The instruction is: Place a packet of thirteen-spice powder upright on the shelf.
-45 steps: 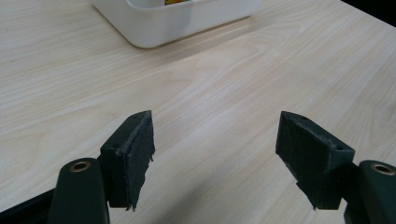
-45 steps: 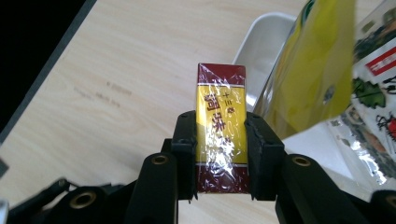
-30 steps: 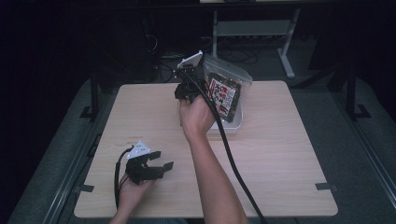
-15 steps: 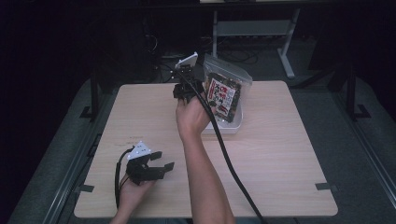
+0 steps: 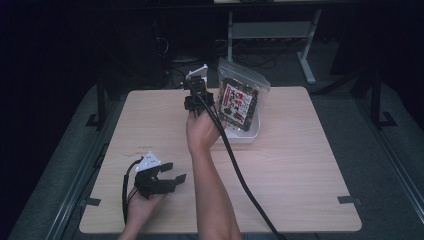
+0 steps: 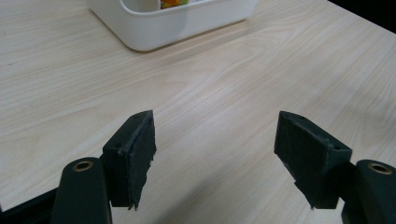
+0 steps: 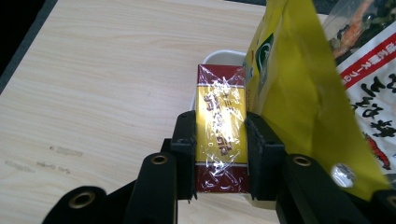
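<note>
I keep the right gripper (image 7: 219, 140) clamped on a wrapped red-and-gold box (image 7: 220, 126), held just above the white tub (image 5: 245, 134) at the table's far side, apparently to slot it beside the 2 snack bags. The right gripper view reveals the yellow bag (image 7: 299, 93); the high view shows my left gripper (image 5: 165, 175), jaws apart and empty, parked near me.

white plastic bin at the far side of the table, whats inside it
In the white plastic bin stand a clear bag of dark snacks and a yellow foil pouch; the right claw grips a red-and-gold wrapped box at its rim. These cover the bin's bottom.
</note>
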Demonstrator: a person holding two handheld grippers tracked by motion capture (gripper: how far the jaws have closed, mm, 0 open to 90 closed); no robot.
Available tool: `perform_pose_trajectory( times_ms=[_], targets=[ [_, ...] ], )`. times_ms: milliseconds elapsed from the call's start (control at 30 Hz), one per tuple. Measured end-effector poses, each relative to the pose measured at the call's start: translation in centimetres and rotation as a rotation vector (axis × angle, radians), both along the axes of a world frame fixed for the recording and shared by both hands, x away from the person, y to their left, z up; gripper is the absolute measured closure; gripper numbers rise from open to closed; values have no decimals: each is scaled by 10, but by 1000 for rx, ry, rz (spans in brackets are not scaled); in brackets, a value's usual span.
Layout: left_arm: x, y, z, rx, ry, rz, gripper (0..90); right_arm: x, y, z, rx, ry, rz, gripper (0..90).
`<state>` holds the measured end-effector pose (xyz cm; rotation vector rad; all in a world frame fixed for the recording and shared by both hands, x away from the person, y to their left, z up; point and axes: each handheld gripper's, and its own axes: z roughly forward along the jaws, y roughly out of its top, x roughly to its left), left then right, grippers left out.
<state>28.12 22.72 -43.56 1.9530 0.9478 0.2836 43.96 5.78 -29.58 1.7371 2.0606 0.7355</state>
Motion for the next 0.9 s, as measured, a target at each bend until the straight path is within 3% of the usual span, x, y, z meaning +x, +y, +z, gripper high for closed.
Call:
perform_pose_trajectory(
  times_ms=[567,833,900],
  targets=[
    [-1,0,1,-4,-4,0,294,1,4,-10,42,-64,-13,668],
    [-1,0,1,-7,-3,-1,297,3,5,-12,56,-74,-9,653],
    [0,-1,1,-7,-4,-2,297,4,6,-14,61,-59,-1,643]
  ],
)
